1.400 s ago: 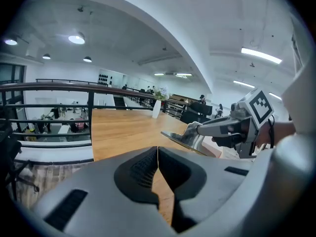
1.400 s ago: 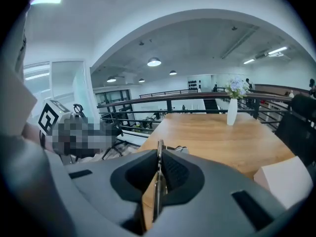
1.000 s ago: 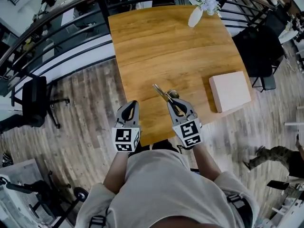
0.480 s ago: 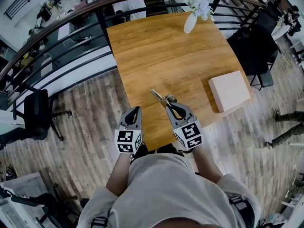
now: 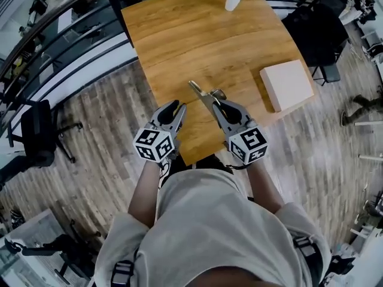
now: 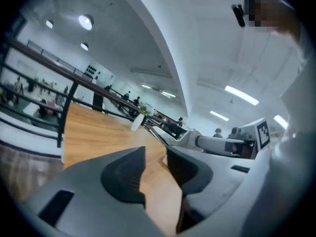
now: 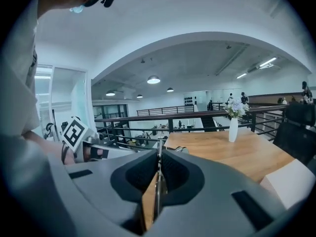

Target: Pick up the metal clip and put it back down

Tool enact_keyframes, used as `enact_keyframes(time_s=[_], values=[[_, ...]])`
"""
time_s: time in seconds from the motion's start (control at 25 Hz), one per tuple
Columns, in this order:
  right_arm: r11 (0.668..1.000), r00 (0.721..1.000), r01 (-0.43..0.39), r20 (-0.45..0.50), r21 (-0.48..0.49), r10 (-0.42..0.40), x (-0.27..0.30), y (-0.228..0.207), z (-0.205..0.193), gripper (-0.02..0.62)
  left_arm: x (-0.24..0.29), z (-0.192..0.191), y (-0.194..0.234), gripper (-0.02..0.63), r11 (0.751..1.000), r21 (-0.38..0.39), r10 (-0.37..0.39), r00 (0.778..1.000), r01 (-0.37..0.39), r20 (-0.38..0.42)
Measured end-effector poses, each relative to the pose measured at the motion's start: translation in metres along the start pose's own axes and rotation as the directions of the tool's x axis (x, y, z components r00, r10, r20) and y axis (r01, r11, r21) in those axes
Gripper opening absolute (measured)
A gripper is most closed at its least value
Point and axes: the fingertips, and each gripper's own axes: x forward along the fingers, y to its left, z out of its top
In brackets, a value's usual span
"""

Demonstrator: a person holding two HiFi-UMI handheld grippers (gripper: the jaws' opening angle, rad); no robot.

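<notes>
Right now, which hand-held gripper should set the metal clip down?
Right: the right hand-held gripper is shut on the thin silver metal clip; the left hand-held gripper has just been opening, empty.

Wooden surface (image 5: 197, 40) stands on a grey plank floor (image 5: 102, 142). Black railing (image 5: 66, 46) runs past its left edge, with a black office chair (image 5: 36, 130) nearby. Arched white ceiling (image 7: 197, 14), round lamps (image 7: 153, 79) lit.
</notes>
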Motion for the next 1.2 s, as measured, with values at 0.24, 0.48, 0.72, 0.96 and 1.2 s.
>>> enact_keyframes(time_s=[0.24, 0.48, 0.72, 0.96, 1.2], values=[[0.996, 0.996, -0.058, 0.077, 0.073, 0.052, -0.016, -0.002, 0.003, 0.041, 0.022, -0.019, -0.030, 0.216, 0.921, -0.260, -0.296, 0.955, 0.289, 0.013], [0.978, 0.967, -0.202, 0.170, 0.062, 0.189, -0.036, 0.007, 0.009, 0.042, 0.028, 0.003, -0.050, 0.224, 0.791, -0.340, -0.491, 0.859, 0.509, 0.147], [0.965, 0.953, -0.261, 0.167, 0.029, 0.253, -0.048, 0.017, 0.006, 0.042, 0.031, 0.029, -0.072, 0.217, 0.734, -0.273, -0.580, 0.783, 0.622, 0.224], [0.966, 0.954, -0.259, 0.159, 0.015, 0.253, -0.044, 0.021, 0.001, 0.043, 0.020, 0.039, -0.076, 0.107, 0.802, -0.127, -0.553, 0.806, 0.583, 0.212], [0.966, 0.960, -0.259, 0.109, -0.013, 0.259, -0.031, 0.030, -0.002, 0.044, 0.006, 0.053, -0.081, 0.098, 0.871, 0.092, -0.490, 0.866, 0.483, 0.096]])
